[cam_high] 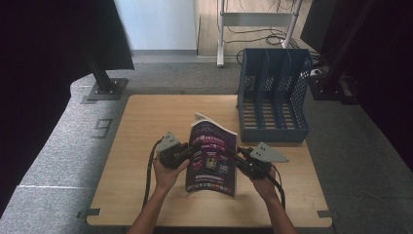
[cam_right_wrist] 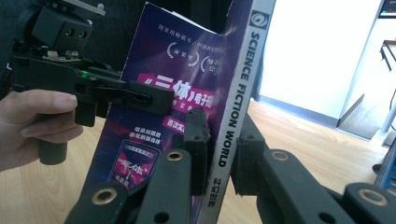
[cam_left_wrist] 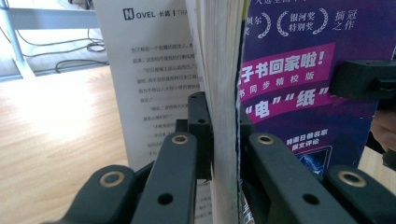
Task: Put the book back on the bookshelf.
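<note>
A purple-covered magazine (cam_high: pixel 213 156) stands upright over the middle of the wooden table (cam_high: pixel 146 122), its cover facing the person. My left gripper (cam_high: pixel 191 149) is shut on its open page edge; in the left gripper view the jaws (cam_left_wrist: pixel 223 133) pinch the stack of pages (cam_left_wrist: pixel 224 56). My right gripper (cam_high: pixel 239 157) is shut on the spine, and in the right gripper view the jaws (cam_right_wrist: pixel 219 144) clamp the grey spine strip (cam_right_wrist: pixel 243 84). A white page (cam_left_wrist: pixel 149 70) fans away behind. I cannot tell whether the bottom edge touches the table.
A blue slotted file rack (cam_high: pixel 272 97) stands at the table's back right, close behind the magazine. A black stand base (cam_high: pixel 104 87) sits on the grey floor beyond the back left corner. Bare wood (cam_high: pixel 141 146) lies left of the magazine.
</note>
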{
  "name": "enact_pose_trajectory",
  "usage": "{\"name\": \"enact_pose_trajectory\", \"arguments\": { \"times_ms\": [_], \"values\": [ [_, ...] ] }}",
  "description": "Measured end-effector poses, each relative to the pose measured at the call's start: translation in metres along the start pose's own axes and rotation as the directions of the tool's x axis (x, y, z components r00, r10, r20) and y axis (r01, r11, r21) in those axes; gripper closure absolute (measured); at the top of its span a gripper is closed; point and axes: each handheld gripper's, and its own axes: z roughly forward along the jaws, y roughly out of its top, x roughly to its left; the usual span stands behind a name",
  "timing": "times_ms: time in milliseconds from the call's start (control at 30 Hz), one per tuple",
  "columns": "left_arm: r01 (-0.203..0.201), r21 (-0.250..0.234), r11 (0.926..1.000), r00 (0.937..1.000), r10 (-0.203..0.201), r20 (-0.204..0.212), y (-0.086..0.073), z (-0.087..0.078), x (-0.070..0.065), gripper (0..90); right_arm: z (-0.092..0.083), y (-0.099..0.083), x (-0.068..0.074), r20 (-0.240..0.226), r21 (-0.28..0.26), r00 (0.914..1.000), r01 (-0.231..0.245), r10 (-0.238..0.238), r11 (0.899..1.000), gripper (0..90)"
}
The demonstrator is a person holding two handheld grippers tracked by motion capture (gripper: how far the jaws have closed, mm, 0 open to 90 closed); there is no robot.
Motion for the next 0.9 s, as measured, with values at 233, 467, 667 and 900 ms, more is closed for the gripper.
{"name": "enact_pose_trajectory", "arguments": {
  "times_ms": [233,467,667,900],
  "values": [
    [-0.052,-0.012,0.9986,0.9986,0.052,-0.009,0.012,0.007,0.005,85.4,0.005,0.004,-0.008,0.025,-0.035,0.9992,0.031,-0.030,0.999,78.8],
    [-0.074,-0.021,0.9970,0.9971,0.074,-0.019,0.010,0.003,0.003,80.9,0.003,0.000,-0.007,0.014,-0.046,0.9998,0.012,-0.012,0.999,80.1],
    [-0.062,-0.027,0.9977,0.9975,0.061,-0.035,0.007,-0.001,0.002,61.8,-0.003,-0.001,-0.005,-0.012,-0.049,0.9999,0.005,-0.005,0.999,80.7],
    [-0.057,0.003,0.9984,0.9971,0.057,-0.051,0.006,0.006,0.003,38.0,-0.008,-0.001,-0.001,-0.041,-0.045,0.9991,0.010,-0.012,0.999,81.1]
  ]
}}
